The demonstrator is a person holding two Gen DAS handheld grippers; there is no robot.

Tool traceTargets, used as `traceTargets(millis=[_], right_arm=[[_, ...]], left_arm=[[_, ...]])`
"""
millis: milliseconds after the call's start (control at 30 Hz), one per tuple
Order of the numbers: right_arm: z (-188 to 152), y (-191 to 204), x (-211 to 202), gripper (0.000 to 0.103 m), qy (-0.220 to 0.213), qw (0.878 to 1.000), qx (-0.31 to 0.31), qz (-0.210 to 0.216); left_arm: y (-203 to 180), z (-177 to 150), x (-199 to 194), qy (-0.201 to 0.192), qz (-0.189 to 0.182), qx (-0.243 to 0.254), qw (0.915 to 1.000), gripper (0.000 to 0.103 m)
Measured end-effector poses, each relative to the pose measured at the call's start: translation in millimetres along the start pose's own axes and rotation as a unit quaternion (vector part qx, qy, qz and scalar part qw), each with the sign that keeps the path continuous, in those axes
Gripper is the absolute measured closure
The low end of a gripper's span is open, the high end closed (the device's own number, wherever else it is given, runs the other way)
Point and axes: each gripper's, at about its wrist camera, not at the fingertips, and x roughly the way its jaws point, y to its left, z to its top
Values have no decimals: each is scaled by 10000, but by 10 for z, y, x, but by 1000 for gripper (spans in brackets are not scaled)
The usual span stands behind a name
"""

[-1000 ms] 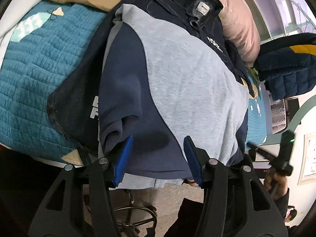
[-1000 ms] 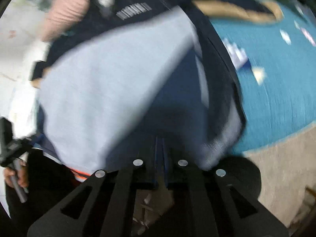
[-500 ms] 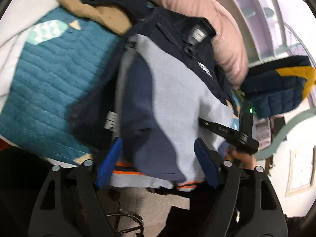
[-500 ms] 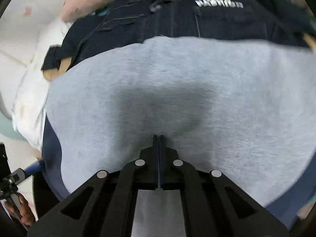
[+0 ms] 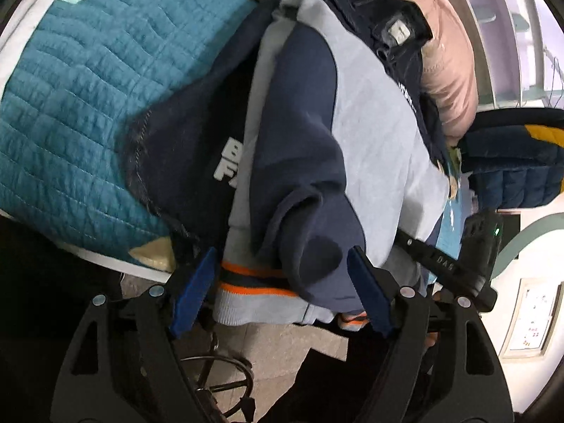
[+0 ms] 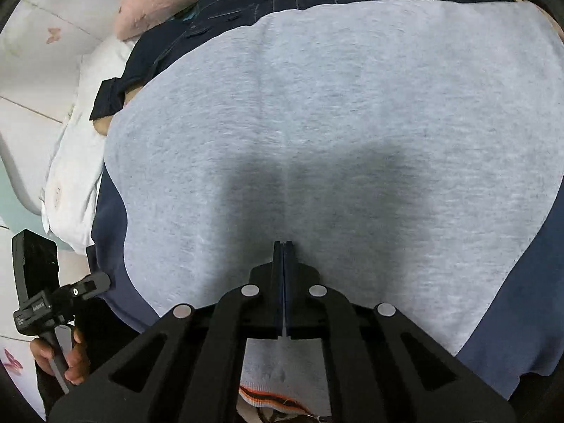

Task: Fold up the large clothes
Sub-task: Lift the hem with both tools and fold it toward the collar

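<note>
- Far left, the teal quilted bedspread covers the bed.
- Your left gripper is spread wide, blue pads either side of the orange-striped hem, not clamping anything.
- The grey and navy sweatshirt lies over a dark denim jacket at the bed's edge, hem hanging off.
- Your right gripper has its jaws pressed together over the sweatshirt's grey panel; I can't tell if fabric is pinched.
- Pink pillow behind the pile.
</note>
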Motion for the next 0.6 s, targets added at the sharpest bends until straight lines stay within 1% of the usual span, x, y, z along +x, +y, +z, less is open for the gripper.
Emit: traceTargets(millis=[67, 133, 200, 233, 267, 300, 367, 400, 467, 567, 600], right_arm=[[-6, 12, -26, 103, -27, 10000, -50, -22], [-9, 8, -42, 103, -48, 10000, 22, 51], [-38, 9, -72, 103, -29, 9999, 94, 95], [-44, 24, -74, 102, 3, 9999, 125, 110], [-78, 36, -113, 97, 30, 9998, 125, 158], [-120, 44, -151, 97, 78, 9997, 93, 222], [-195, 90, -163, 97, 171, 9993, 38, 339], [-240, 107, -119, 97, 269, 9993, -25, 275], [-304, 90, 28, 103, 377, 9992, -24, 112], [-332, 33, 87, 103, 298, 9993, 51, 220], [-326, 30, 90, 103, 307, 9992, 50, 241]], left_arm=[[-45, -14, -9, 12, 17, 76, 10000, 29], [-89, -19, -5, 7, 132, 123, 9998, 34], [-118, -33, 9, 19, 366, 185, 9992, 48], [-117, -41, -12, 8, 411, 154, 9990, 49], [-118, -43, -21, 6, 392, 136, 9991, 50], [-114, -45, -37, 14, 361, 116, 9993, 50], [-99, -34, -32, 71, 367, 104, 9992, 50], [-79, -33, -9, 94, 389, 64, 9992, 50], [-28, -16, 65, 162, 329, -100, 9993, 50], [53, -5, 119, 222, 213, -256, 9992, 50], [56, -6, 102, 195, 220, -264, 9992, 54]])
